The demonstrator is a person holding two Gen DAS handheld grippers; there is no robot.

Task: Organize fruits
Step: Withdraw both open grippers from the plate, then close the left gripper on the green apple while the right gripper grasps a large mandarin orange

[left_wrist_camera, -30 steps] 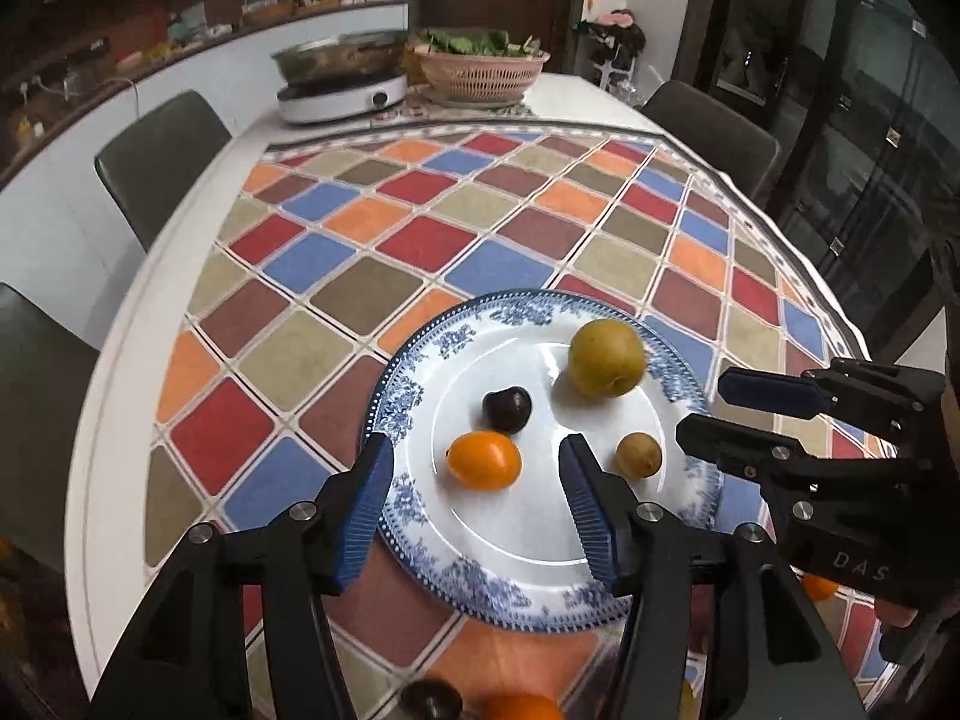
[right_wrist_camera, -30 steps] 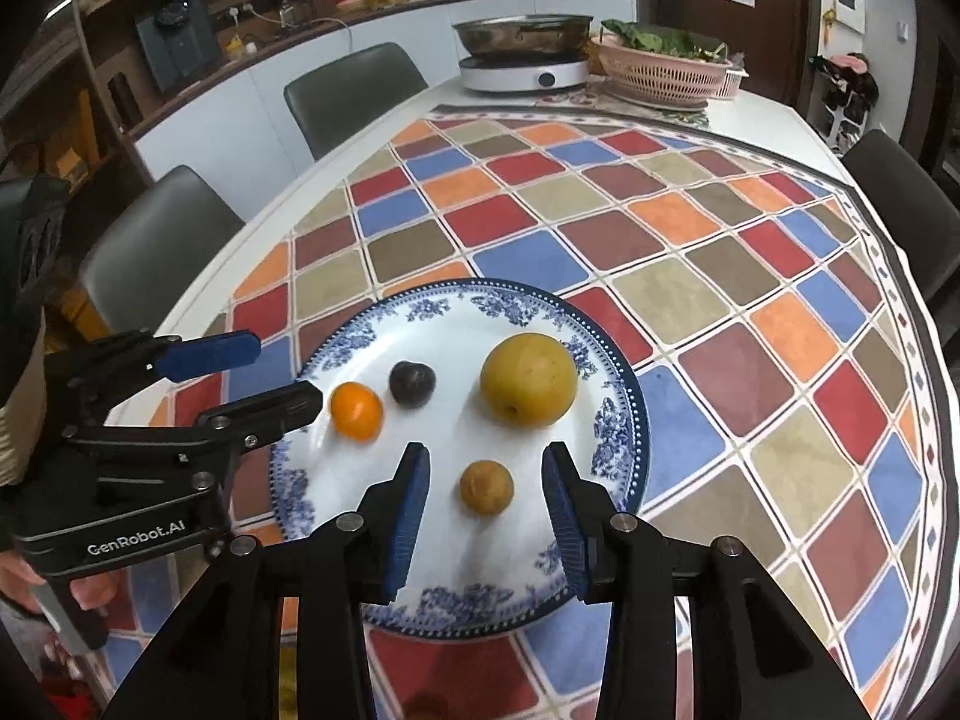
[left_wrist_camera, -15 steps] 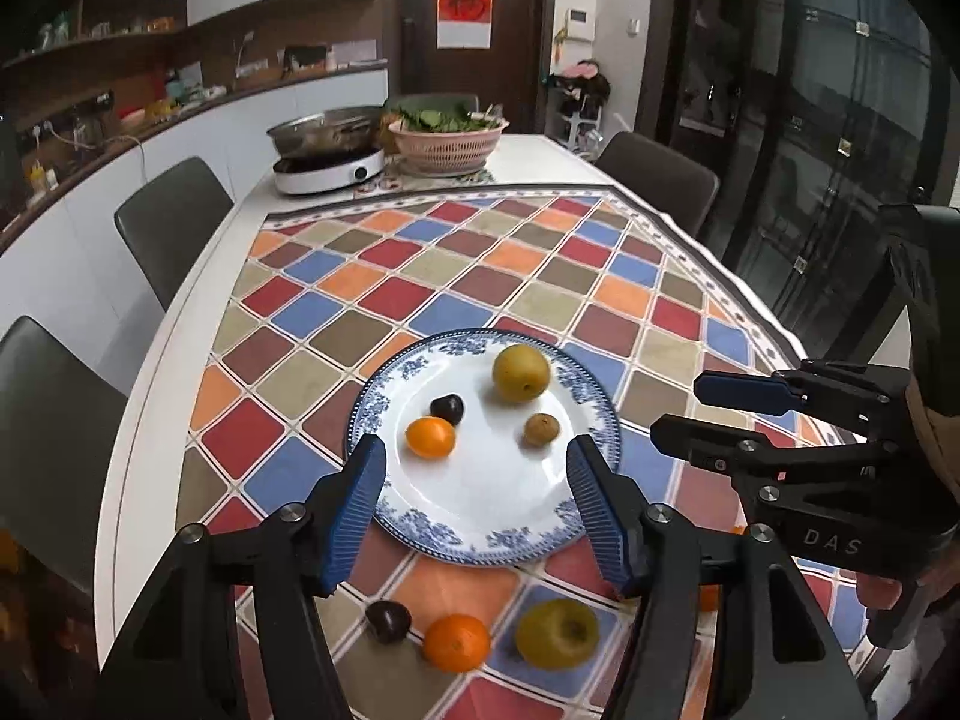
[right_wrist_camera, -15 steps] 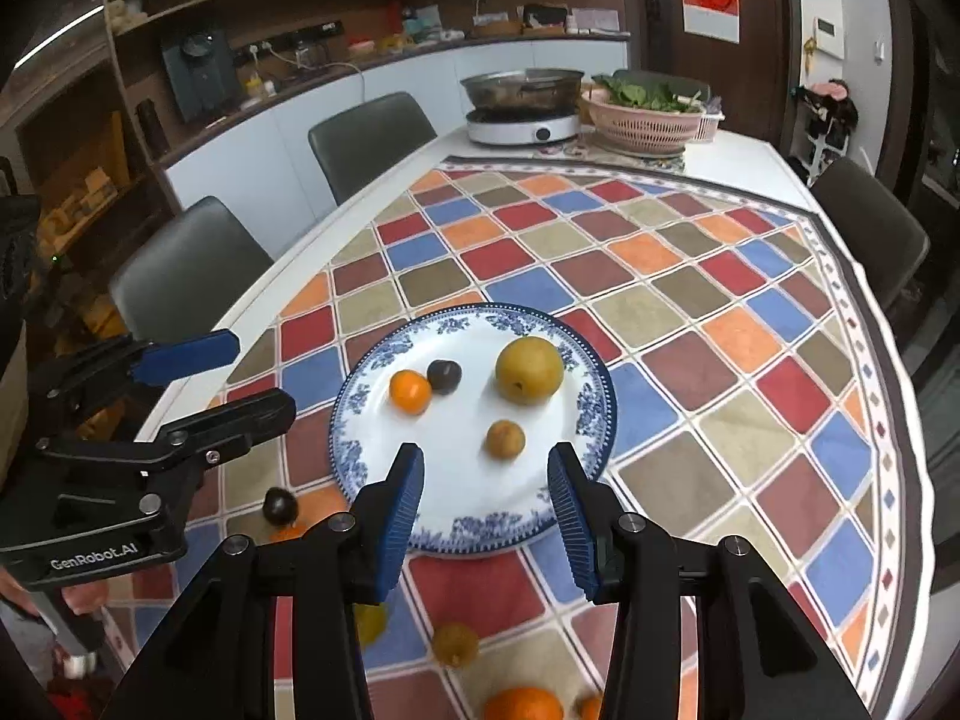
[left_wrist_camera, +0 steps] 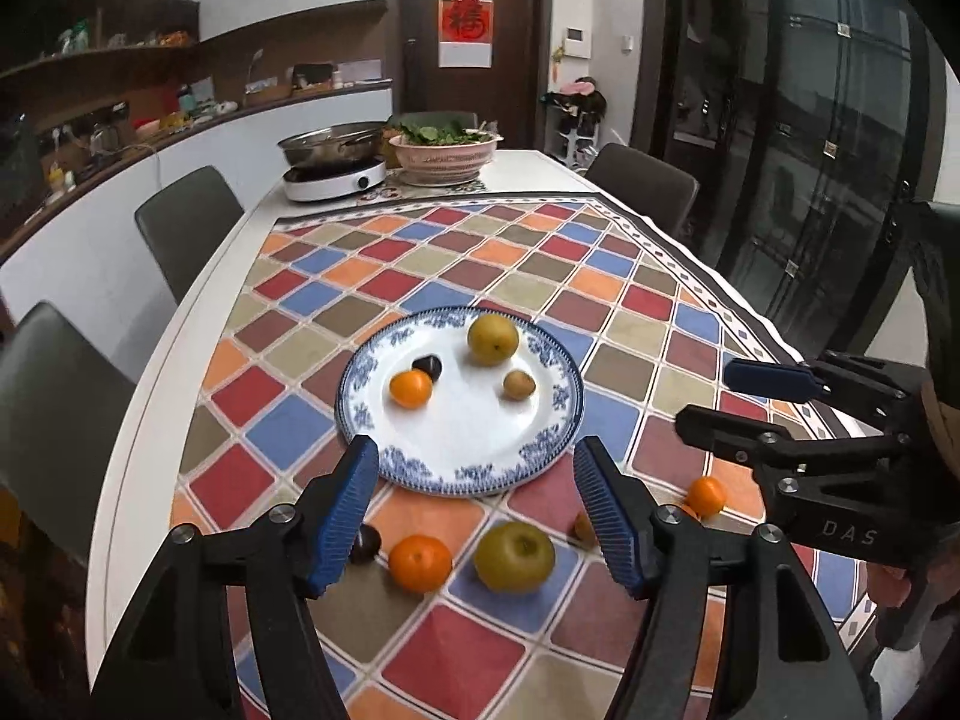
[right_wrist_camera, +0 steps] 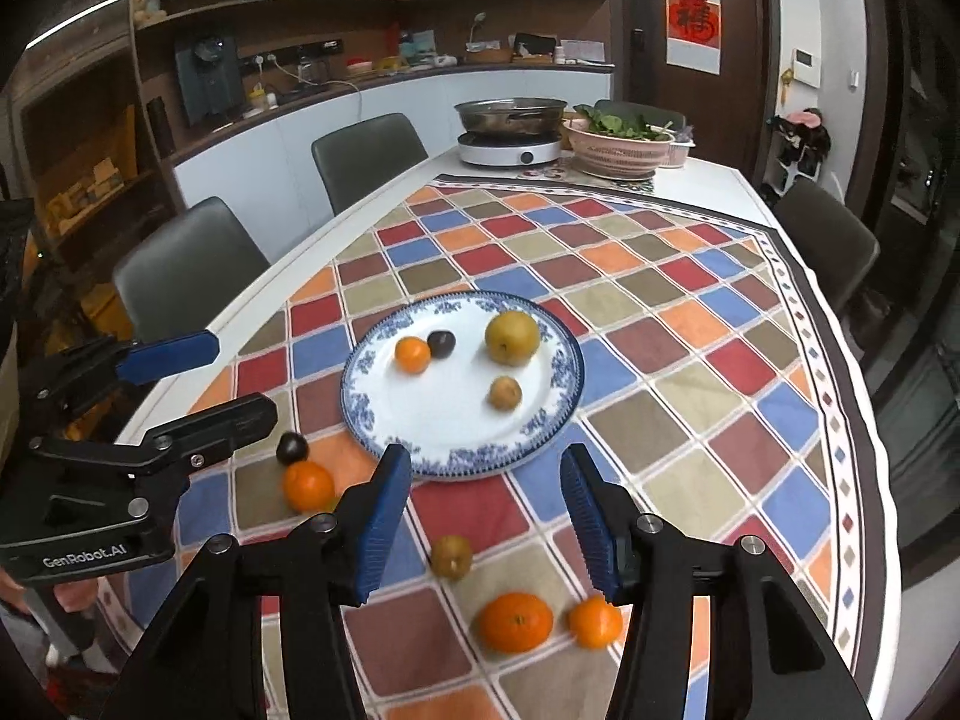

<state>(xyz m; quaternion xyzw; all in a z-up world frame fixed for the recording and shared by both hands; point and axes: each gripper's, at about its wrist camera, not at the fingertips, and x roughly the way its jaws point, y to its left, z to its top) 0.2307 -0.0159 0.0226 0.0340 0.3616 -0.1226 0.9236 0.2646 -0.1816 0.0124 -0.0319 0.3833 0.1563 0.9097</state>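
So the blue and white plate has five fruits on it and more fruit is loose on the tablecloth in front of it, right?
Not quite. The plate holds four fruits, not five: an orange, a dark plum, a pear and a small brown fruit. The right wrist view shows it. More fruit does lie loose on the tablecloth.

The left tongs (left_wrist_camera: 474, 507) hang over the bench (left_wrist_camera: 198, 300), jaws opening with nothing between them. Ahead, a blue-rimmed plate (left_wrist_camera: 480, 468) holds a pear (left_wrist_camera: 492, 340), orange (left_wrist_camera: 410, 388), dark plum (left_wrist_camera: 427, 366) and small brown fruit (left_wrist_camera: 519, 384). The right tongs (left_wrist_camera: 726, 399) are empty too.
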